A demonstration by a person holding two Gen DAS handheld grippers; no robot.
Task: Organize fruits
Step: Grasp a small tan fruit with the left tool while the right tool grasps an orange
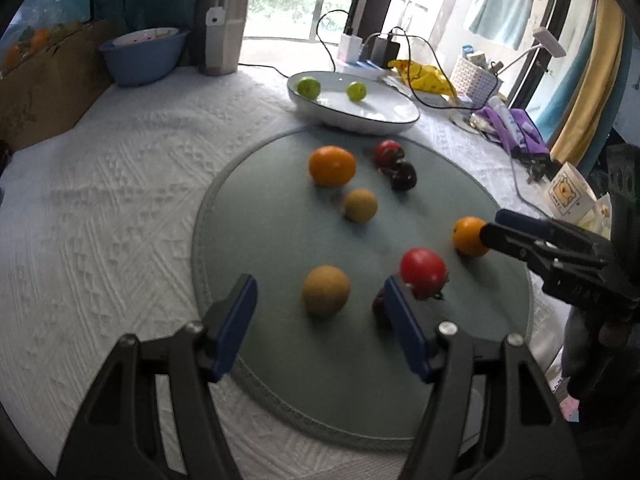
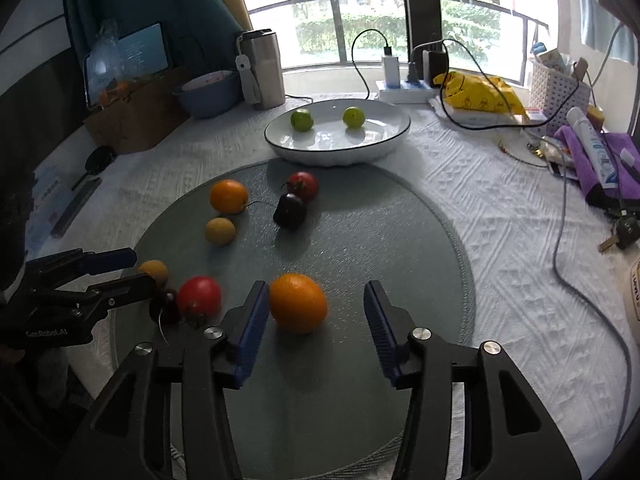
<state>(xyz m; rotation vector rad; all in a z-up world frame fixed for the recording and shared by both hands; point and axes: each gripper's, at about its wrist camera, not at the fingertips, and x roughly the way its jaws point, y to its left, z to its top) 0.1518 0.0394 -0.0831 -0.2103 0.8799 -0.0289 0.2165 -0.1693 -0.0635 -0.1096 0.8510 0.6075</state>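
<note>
On the round grey mat (image 2: 360, 248), a glossy orange (image 2: 298, 303) sits between the right gripper's (image 2: 316, 316) parted jaws, while the left gripper (image 1: 320, 308) also gapes apart.

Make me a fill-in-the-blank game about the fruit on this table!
1. The white plate holds ____ green fruits.
2. The right tool is open, and the fruit between its blue fingers is an ____.
3. The loose fruits lie on a round, gray-green ____.
4. The fruit touching the dark plum near the plate is a red ____.

Missing words: two; orange; mat; tomato
</note>
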